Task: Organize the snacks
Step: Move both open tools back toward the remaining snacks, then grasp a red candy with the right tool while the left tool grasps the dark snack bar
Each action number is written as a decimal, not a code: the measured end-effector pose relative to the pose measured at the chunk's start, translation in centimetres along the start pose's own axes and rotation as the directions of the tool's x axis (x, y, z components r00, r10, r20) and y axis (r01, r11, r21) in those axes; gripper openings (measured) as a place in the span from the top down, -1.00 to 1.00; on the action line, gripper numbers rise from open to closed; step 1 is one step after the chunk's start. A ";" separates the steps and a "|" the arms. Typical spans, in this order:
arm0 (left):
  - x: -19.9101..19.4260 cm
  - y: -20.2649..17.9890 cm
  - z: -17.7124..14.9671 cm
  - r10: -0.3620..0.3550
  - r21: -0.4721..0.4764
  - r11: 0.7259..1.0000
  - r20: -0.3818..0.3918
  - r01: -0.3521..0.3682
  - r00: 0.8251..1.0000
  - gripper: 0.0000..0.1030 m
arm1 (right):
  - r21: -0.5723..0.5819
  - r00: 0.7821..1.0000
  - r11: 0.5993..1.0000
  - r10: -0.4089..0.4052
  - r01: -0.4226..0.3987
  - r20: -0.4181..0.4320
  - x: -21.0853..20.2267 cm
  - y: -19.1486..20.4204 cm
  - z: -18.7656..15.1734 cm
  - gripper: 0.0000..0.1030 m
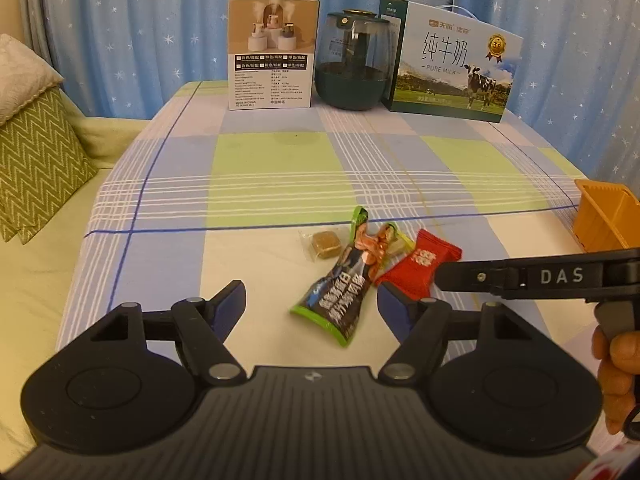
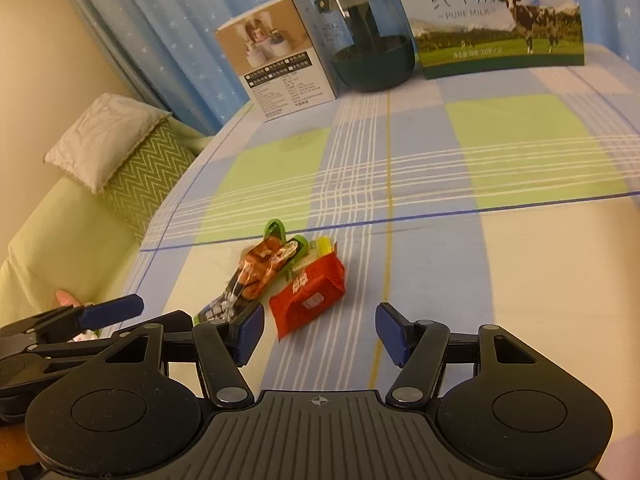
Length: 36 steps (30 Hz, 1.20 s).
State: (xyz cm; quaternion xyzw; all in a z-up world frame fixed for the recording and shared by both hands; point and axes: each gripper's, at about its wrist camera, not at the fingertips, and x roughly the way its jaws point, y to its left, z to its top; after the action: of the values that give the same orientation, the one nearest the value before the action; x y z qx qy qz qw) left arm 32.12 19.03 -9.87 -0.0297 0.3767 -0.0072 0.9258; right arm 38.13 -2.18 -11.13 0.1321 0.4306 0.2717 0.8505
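A small heap of wrapped snacks lies on the counter's checked cloth, toward its near edge and nearer the left side than the right. Its largest piece is a long dark foil pouch with a green rim [image 1: 334, 292], lying slantwise; against its upper end rest an orange-and-clear twisted wrapper [image 1: 370, 250] and a little clear packet holding a brown cube [image 1: 322, 243], and touching its right side sits a red pillow-shaped candy packet with white lettering [image 1: 420, 268].

The left tongs [image 1: 312, 300] hang just above the near end of the dark pouch, their blue-padded fingers standing apart on either side of it without pressing on anything: released, nothing held. The right tongs [image 2: 320, 328] reach in from the right, likewise spread wide, with the red packet just ahead of their gap and untouched; a hand [image 1: 618, 376] shows at their handle.

At the counter's right edge stands an orange ribbed plastic bin [image 1: 604, 216], well apart from the heap; its inside is not visible. Along the far edge, in front of a blue star-printed curtain, stand a white humidifier carton [image 1: 272, 52], a dark green glass-bodied jar [image 1: 352, 68] and a blue-and-green pure milk gift box [image 1: 456, 68].

By my reading the sorting has hardly begun: all four visible snacks remain piled together, and each still needs picking up and moving, probably to the bin.
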 end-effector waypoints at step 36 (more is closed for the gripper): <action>5.9 -4.3 1.0 -0.038 0.245 0.969 -0.015 0.041 0.999 0.41 | 0.006 0.993 0.994 -0.108 0.108 0.052 -1.3 -2.0 2.0 0.67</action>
State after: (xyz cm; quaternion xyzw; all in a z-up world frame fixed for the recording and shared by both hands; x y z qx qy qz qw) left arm 37.11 14.61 -13.05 0.0776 0.3770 -0.0725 0.9201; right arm 39.82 -4.58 -10.00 0.1172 0.4153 0.2211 0.8746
